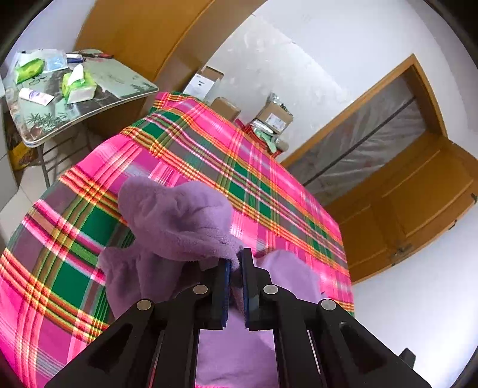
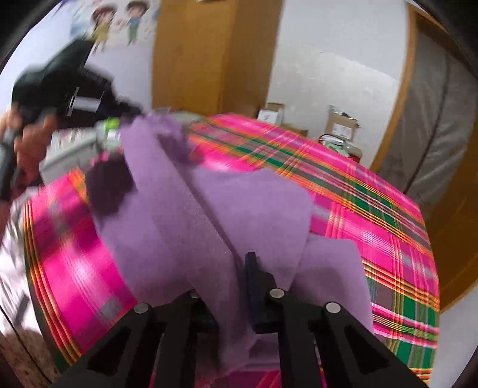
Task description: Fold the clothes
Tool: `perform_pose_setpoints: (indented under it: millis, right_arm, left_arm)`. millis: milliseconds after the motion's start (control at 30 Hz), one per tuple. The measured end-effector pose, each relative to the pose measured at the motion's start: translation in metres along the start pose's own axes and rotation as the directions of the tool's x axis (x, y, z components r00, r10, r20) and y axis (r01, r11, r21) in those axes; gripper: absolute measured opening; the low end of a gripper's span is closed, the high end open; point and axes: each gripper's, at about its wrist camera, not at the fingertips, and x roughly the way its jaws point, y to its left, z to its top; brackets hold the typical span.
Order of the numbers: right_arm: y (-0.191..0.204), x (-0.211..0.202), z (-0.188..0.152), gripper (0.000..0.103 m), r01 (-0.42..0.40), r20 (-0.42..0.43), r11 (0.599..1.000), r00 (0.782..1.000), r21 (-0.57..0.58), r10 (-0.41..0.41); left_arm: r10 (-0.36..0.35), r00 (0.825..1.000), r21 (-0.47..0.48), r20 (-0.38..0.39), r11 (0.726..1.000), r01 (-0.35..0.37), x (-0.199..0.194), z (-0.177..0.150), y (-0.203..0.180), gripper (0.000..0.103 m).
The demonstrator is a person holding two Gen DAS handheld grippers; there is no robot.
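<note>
White walls (image 1: 298,59) are seen all around the room. A big table is covered by a pink plaid cloth (image 1: 269,185). Beside it, a small table (image 1: 119,86) is set, and tissue packs (image 1: 79,85) are laid on it. Cardboard boxes (image 1: 276,118) are stacked by the wall behind the cloth. A wooden door (image 1: 418,203) is hung open, and its doorway is covered by plastic sheet (image 1: 367,140). Cartoon stickers (image 2: 119,21) are stuck on 1 wall. The room is lit by soft daylight.

We see a lilac fleece garment (image 1: 176,218) on a pink, green and orange plaid tablecloth (image 1: 263,179), between black grippers.
</note>
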Motion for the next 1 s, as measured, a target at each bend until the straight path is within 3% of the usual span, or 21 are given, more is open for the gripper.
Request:
perform_pose_setpoints:
  millis: [33,233,633,1000]
  right_arm:
    - [-0.005,-0.002,0.004,0.004,0.012,0.015,1.000,1.000,0.018,-0.012]
    - [-0.026,-0.021,0.033,0.004,0.054,0.104,0.997,0.993,0.049,-0.059]
    - [-0.057,-0.032,0.092,0.003,0.135,0.152,0.991,0.979,0.005,-0.134]
    - [-0.098,0.024,0.127,0.003,0.103,0.045,0.993,0.993,0.065,-0.106]
  left_arm:
    - [-0.002,1.000,0.002,0.001,1.000,0.002,0.001,0.002,-0.002,0.007]
    - [-0.005,1.000,0.050,0.016,0.999,0.004,0.005,0.014,-0.020,0.007]
    - [-0.023,0.999,0.084,0.032,0.996,0.021,0.024,0.042,-0.049,0.007]
    - [0.033,0.996,0.114,0.082,0.993,-0.043,0.044,0.066,-0.064,0.007]
